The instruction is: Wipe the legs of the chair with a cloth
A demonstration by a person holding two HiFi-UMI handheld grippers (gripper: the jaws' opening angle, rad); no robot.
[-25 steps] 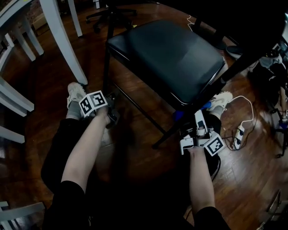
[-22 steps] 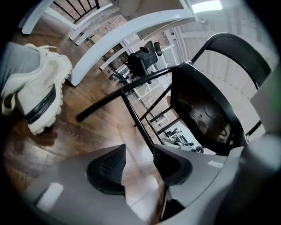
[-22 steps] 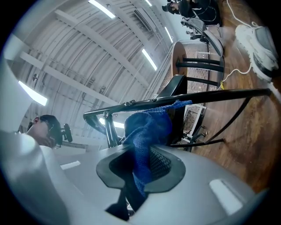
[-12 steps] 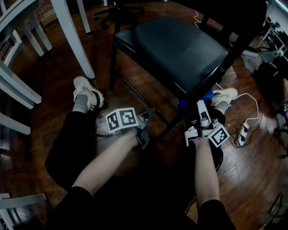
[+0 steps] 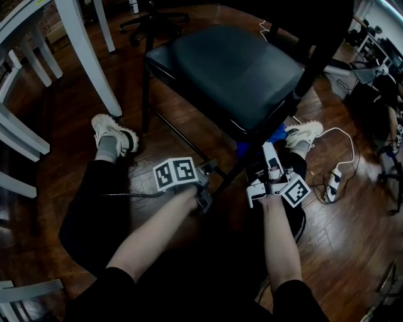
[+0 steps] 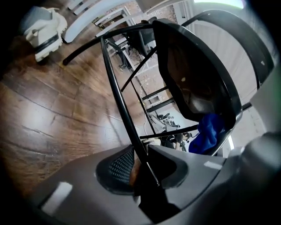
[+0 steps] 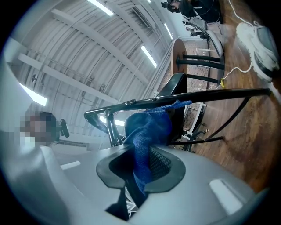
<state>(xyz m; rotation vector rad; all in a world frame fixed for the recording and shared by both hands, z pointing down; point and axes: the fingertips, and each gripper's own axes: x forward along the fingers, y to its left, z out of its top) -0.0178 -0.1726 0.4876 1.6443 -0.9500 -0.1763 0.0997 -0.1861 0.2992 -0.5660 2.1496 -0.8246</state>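
The black chair stands in front of me on thin black metal legs. My left gripper is low at its front, with a thin leg brace running between the jaws. The jaws have just been closing around it. A sliver of floor still shows between one pad and the rod. In the left gripper view the gripper also faces the blue cloth under the seat. My right gripper points up under the seat's front corner, shut on that blue cloth, which touches the leg frame.
White table legs and white chair parts stand at the left. The person's shoes rest on the wooden floor on either side of the chair. A power strip with cable lies at the right, and an office chair base beyond.
The left gripper has swung right from beside the left shoe to the chair's low brace. The right gripper has stayed put with the cloth.
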